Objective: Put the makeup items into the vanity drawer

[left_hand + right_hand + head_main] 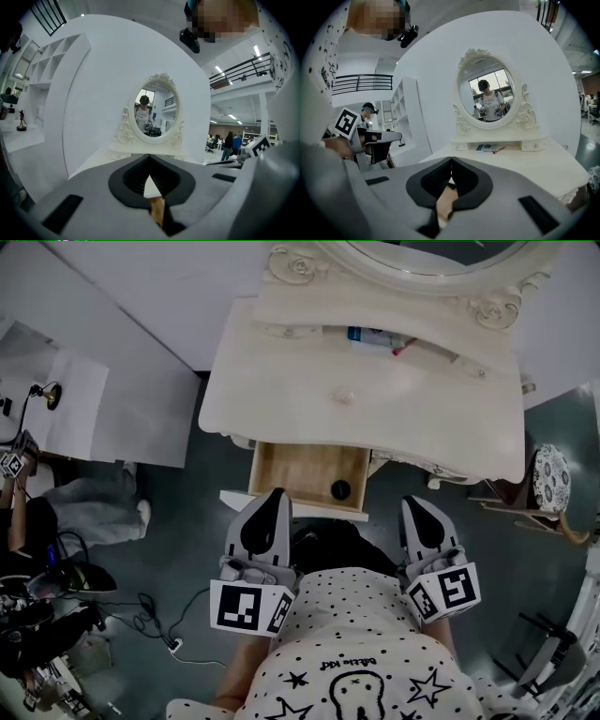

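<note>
The white vanity stands ahead of me, its oval mirror at the back. Its wooden drawer is pulled out, and a small round black item lies in it near the front right. A blue item and a red stick rest on the shelf under the mirror; both also show as the blue item and red stick. A small pale item sits on the tabletop. My left gripper and right gripper hover shut and empty just before the drawer front.
A person crouches at the left among cables on the floor. A round patterned stool stands right of the vanity, and a chair frame at the lower right. A white partition runs along the left.
</note>
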